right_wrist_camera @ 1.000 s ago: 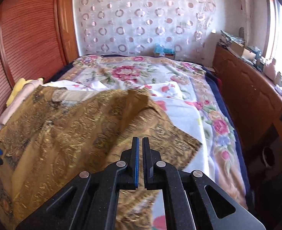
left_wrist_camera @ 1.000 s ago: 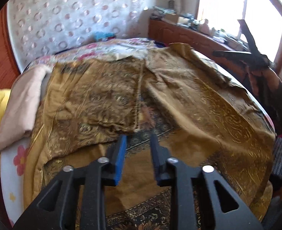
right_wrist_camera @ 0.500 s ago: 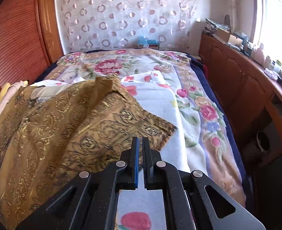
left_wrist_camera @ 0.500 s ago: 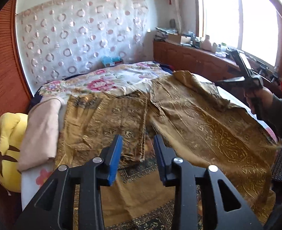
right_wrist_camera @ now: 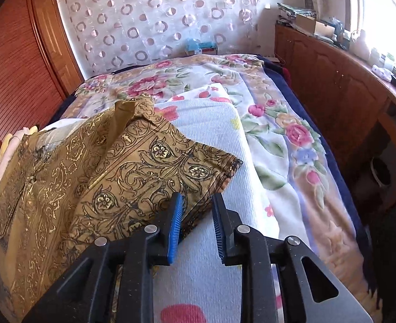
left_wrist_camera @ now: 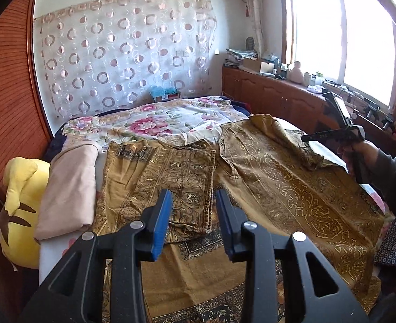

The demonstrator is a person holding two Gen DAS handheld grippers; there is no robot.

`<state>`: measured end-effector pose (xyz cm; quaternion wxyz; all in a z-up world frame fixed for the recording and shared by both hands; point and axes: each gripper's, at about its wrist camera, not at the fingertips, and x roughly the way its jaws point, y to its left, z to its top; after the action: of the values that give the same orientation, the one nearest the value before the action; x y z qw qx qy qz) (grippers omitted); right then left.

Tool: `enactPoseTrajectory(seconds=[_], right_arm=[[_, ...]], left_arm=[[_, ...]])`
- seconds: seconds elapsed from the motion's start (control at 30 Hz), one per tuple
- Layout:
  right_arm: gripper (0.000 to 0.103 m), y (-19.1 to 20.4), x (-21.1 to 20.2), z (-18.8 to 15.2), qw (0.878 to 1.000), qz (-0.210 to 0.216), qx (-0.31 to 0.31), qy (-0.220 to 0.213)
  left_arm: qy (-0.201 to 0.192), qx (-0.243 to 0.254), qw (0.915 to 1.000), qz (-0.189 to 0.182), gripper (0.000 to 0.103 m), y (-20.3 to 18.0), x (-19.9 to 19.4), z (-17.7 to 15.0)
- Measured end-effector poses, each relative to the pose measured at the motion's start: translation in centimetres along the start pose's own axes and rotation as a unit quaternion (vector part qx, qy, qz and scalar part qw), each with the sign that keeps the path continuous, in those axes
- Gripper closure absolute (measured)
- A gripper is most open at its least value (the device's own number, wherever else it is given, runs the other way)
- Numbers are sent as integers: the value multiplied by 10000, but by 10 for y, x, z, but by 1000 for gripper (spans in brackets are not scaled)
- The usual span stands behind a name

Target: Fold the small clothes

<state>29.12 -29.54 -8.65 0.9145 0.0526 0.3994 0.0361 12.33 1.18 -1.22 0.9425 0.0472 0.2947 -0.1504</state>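
Spread across the near half of a bed point(left_wrist_camera: 154, 113) with a floral cover: a gold-brown patterned garment point(left_wrist_camera: 292, 185), its left panel folded over onto itself, its right sleeve doubled back toward the middle. Same garment in the right wrist view point(right_wrist_camera: 133, 167), sleeve corner lying on a white ribbed sheet point(right_wrist_camera: 211, 134). Left gripper point(left_wrist_camera: 193, 202) hanging above the folded panel, jaws parted, having just been opening, nothing between the blue pads. Right gripper point(right_wrist_camera: 196, 204) low at the sleeve's hem, jaws likewise just been opening, cloth edge lying between the pads but not pinched. Seen from the left, held in a person's hand point(left_wrist_camera: 359, 156) over the garment's right side. Beside the garment on the left, a folded pink cloth point(left_wrist_camera: 68, 185) and a yellow plush toy point(left_wrist_camera: 20, 212). No container in view holding clothes; only a blue tissue box point(left_wrist_camera: 165, 92) at the head of the bed.
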Motion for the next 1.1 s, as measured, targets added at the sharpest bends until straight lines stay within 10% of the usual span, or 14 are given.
enactPoseTrajectory(seconds=[0.67, 1.1], right_arm=[[99, 13, -3, 4, 9987, 165, -388, -285], [99, 134, -42, 11, 9741, 1412, -1587, -772]], left_arm=[[18, -156, 9999, 18, 68, 6, -2, -2], [92, -379, 9989, 254, 68, 34, 11, 2]])
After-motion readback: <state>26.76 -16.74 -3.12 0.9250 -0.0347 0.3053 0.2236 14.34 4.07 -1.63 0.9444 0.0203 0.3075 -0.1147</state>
